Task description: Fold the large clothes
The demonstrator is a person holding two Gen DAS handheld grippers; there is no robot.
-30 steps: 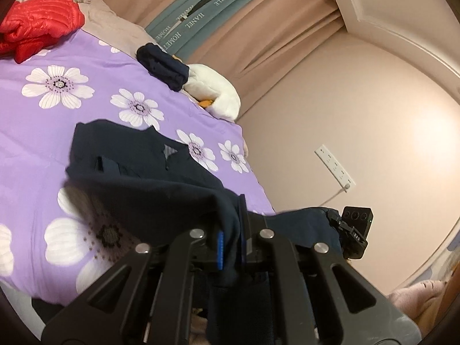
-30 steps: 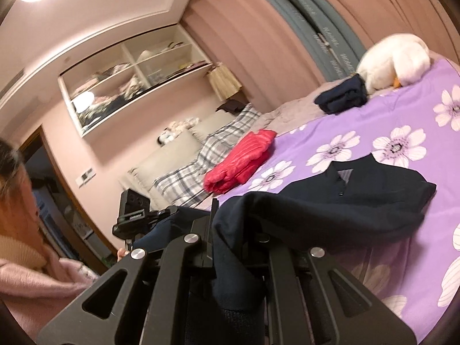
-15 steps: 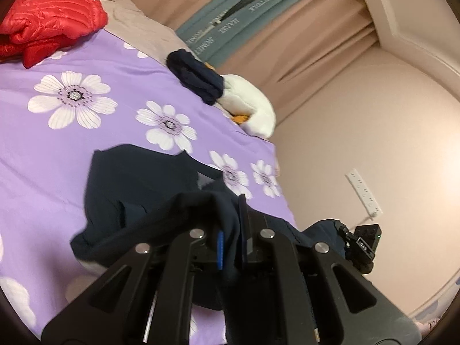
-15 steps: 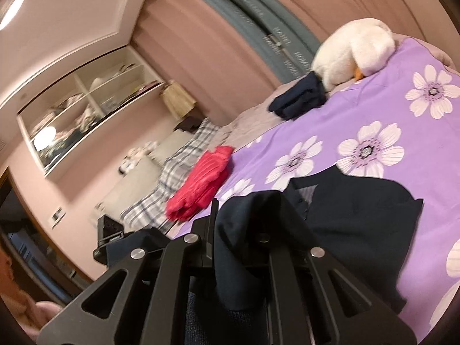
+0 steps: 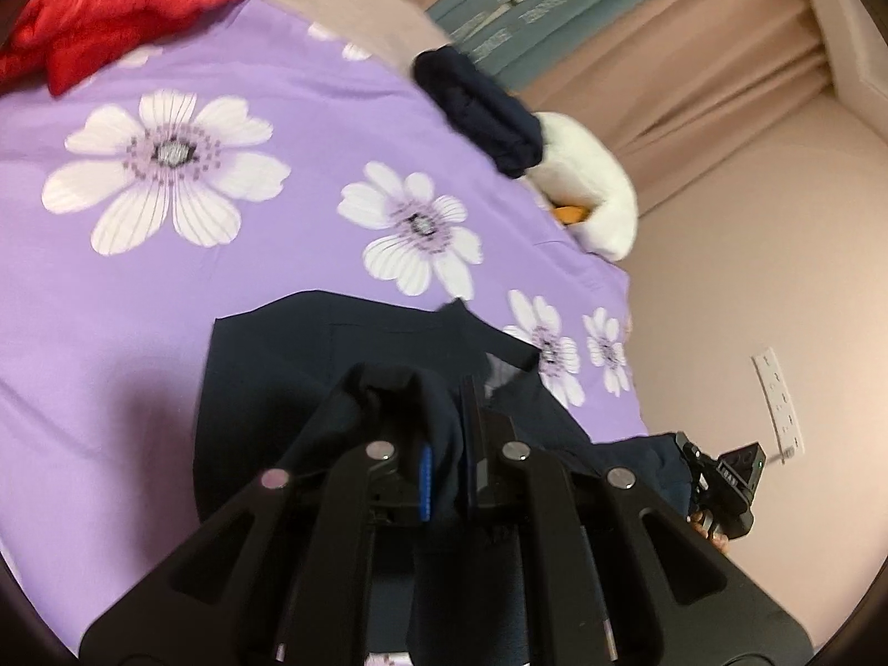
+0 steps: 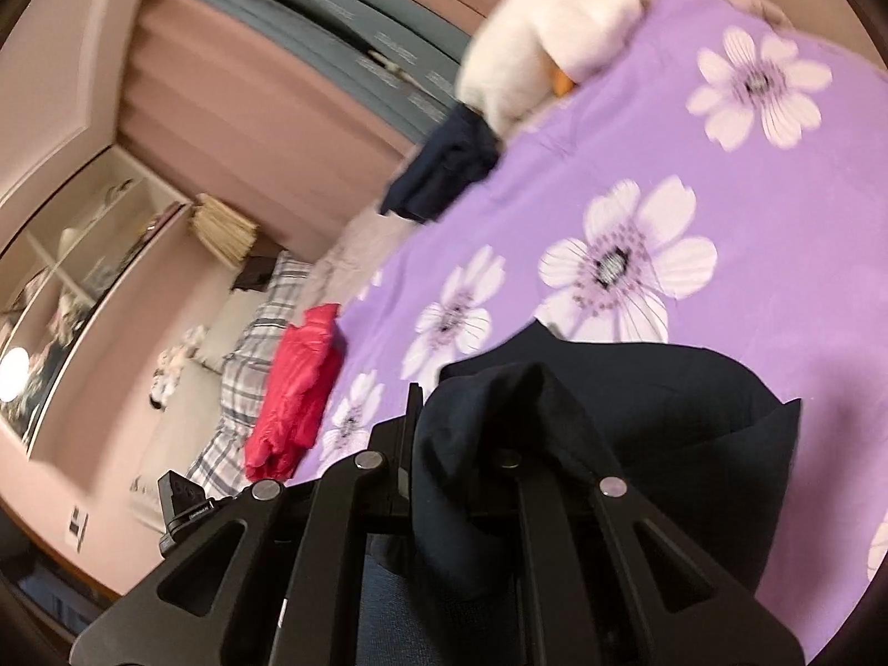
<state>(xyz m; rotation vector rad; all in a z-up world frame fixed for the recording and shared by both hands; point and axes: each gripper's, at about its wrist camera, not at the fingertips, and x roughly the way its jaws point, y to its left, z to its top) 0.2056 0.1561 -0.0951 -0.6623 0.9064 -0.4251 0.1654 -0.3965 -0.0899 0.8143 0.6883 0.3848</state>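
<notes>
navy garment: both grippers carrying the hem over

the navy garment [image 5: 311,366] is pinched in both tools: your left gripper [image 5: 444,444] is closed on a bunched edge, and your right gripper [image 6: 460,444] is clamped on another, so the lifted half can likely be laid over the part lying flat on the purple floral bedspread [image 5: 277,255]. holding two points keeps the fold line straight. further out you have one red jacket [image 5: 122,0], one folded dark bundle [image 5: 483,111] touching one white plush toy [image 5: 588,194], and plaid pillows [image 6: 261,322].

Matte black tongs [image 5: 444,444]; silver screws; one blue pad [image 5: 424,474]
</notes>
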